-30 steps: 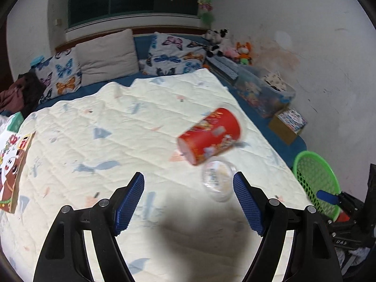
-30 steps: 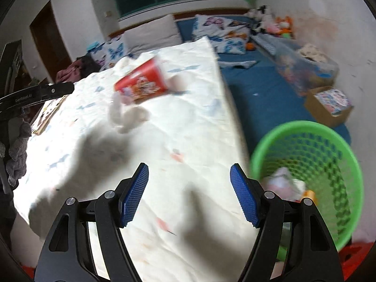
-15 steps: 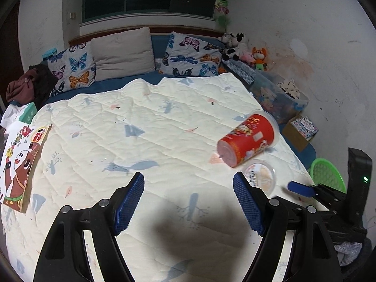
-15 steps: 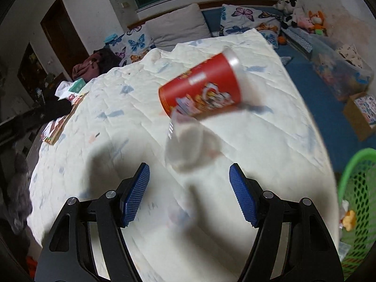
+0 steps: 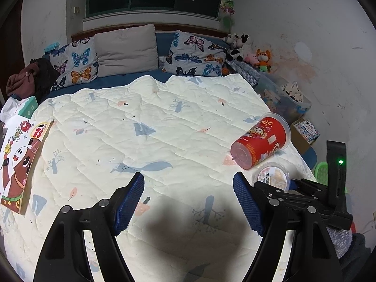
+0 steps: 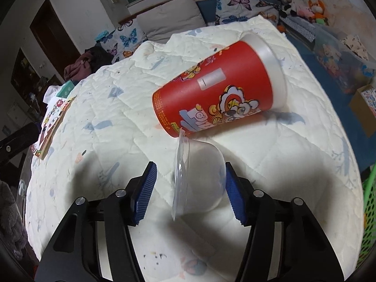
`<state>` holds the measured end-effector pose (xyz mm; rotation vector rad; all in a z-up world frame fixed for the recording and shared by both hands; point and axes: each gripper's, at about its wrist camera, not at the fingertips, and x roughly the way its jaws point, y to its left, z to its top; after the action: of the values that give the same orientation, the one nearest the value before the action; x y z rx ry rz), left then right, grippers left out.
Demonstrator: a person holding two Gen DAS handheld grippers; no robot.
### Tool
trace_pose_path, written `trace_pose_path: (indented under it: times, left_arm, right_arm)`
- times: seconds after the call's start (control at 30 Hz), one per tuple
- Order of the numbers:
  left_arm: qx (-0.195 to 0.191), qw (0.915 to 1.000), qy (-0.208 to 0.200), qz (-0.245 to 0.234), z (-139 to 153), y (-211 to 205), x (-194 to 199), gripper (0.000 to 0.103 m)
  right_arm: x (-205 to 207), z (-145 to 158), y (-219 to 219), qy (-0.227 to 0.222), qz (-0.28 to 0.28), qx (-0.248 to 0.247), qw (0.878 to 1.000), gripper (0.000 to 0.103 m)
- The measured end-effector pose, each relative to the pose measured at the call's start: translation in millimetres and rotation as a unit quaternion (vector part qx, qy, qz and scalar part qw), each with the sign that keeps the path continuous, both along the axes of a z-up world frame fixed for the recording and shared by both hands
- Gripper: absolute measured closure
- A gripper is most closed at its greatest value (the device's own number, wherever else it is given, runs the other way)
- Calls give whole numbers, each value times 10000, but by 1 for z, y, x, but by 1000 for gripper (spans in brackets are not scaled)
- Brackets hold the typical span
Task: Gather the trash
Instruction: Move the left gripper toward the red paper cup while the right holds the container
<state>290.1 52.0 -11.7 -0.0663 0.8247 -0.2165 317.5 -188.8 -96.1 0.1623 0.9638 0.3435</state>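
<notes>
A red paper cup (image 6: 218, 89) with a cartoon print lies on its side on the white quilt (image 6: 117, 122). A clear plastic tub (image 6: 199, 176) lies on its side just in front of it. My right gripper (image 6: 189, 192) is open, with the tub between its blue pads; I cannot tell whether the pads touch it. In the left wrist view the cup (image 5: 260, 145) and tub (image 5: 272, 176) lie at the right, with the right gripper (image 5: 303, 189) behind them. My left gripper (image 5: 188, 204) is open and empty over the quilt.
A green mesh basket (image 6: 369, 211) stands off the bed's right side. A picture book (image 5: 18, 164) lies at the quilt's left edge. Pillows (image 5: 127, 49) and plush toys (image 5: 246, 47) line the far end. Storage boxes (image 5: 293, 98) sit along the right wall.
My right gripper has swung left from the basket and moved in until the clear tub sits between its pads. My left gripper has drawn back and left, away from the cup.
</notes>
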Motion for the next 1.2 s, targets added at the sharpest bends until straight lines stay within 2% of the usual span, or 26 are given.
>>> trace_pose_path:
  times: [0.13,0.2,0.23,0.27,0.63,0.8,1.07,1.2]
  left_arm:
    - [40,10000,8,-25,-2,-3,2,28]
    - [39,10000,9,-44,-3,-5,4,28]
    - [30,10000,15,-48,-3,-6,6,28]
    - [32,10000,22,-50,-4,-7,7,28]
    - [189,9992,0,-350,-4,-41,19,27]
    - [316,9976,65,-610,-6,-63,27,18]
    - [848,9900,-111,-1118,-7,-107,39,15]
    - [1024,9856,-55,-1343,-13,-129,50,15]
  right_arm:
    - [3,-3,1,13,-27,-31,10000,55]
    - [3,-3,0,3,-73,-45,10000,61]
    - [3,-3,-1,13,-71,-4,10000,67]
    - [3,-3,-3,23,-74,35,10000,68]
    - [-20,13,-20,-161,58,-10,9999,68]
    - [-34,24,-41,-259,12,-32,9997,68]
    - [-57,38,-77,-364,-87,-92,9993,68]
    - [-67,41,-93,-396,-144,-100,9991,68]
